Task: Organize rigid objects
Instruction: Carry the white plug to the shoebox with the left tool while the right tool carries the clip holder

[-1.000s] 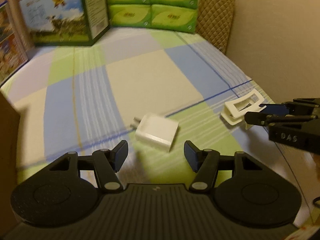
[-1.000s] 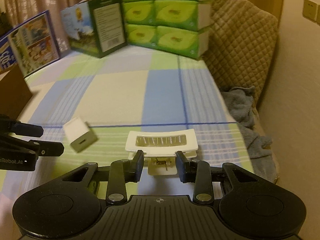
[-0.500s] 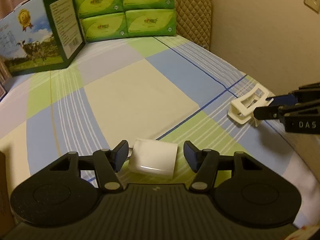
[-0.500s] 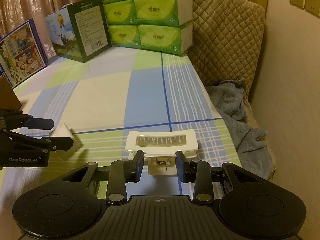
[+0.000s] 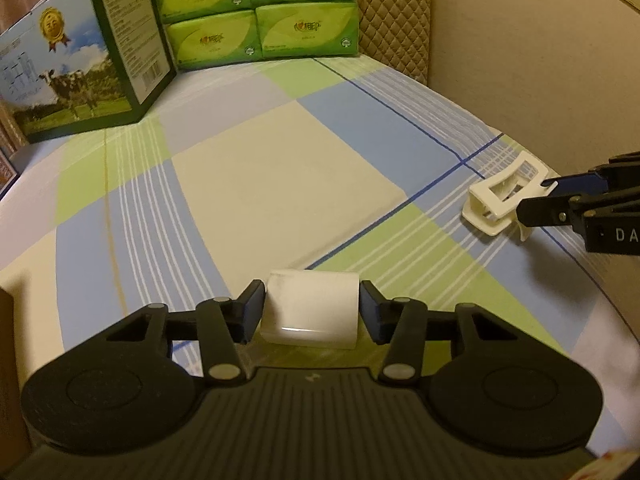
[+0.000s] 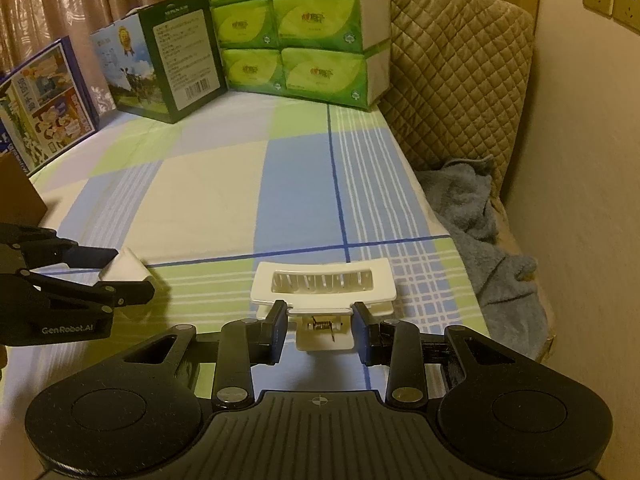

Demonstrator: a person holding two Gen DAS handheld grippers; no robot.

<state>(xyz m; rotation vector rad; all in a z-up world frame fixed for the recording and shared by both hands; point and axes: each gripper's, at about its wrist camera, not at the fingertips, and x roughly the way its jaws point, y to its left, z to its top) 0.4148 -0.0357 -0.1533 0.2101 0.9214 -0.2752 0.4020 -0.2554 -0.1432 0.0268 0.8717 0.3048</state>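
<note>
- The white charger block (image 5: 310, 314) lies on the checked bedsheet (image 5: 280, 184) directly between the fingers of the left gripper (image 5: 312, 312), one broad face up and tilted a little toward the camera.
- The left gripper's jaws have just been closing with the block between them; the blue pads (image 5: 256, 312) now sit against its two side faces, so it looks pinched across its width, a grip suited to a smooth, hard, boxy thing.
- The white hair clip (image 6: 324, 292) lies just ahead of the right gripper (image 6: 320, 330), its toothed window face up and its lever end with the small spring pointing back into the jaws.
- The right gripper is pressed together on that narrow lever end; taking the clip there keeps the wide head clear of the fingers and in plain sight.
- From the left wrist view the clip (image 5: 506, 198) sits off to the right and further ahead, well apart from the charger block, so the two hands do not crowd each other.
- Far ahead of both tools, a cow-print carton (image 5: 80, 60) and stacked green tissue packs (image 6: 304, 28) stand along the bed's far edge; a grey towel (image 6: 476, 224) lies bunched to the right of the right gripper.
- My judgement: both things are gripped but neither is lifted off the sheet yet.
</note>
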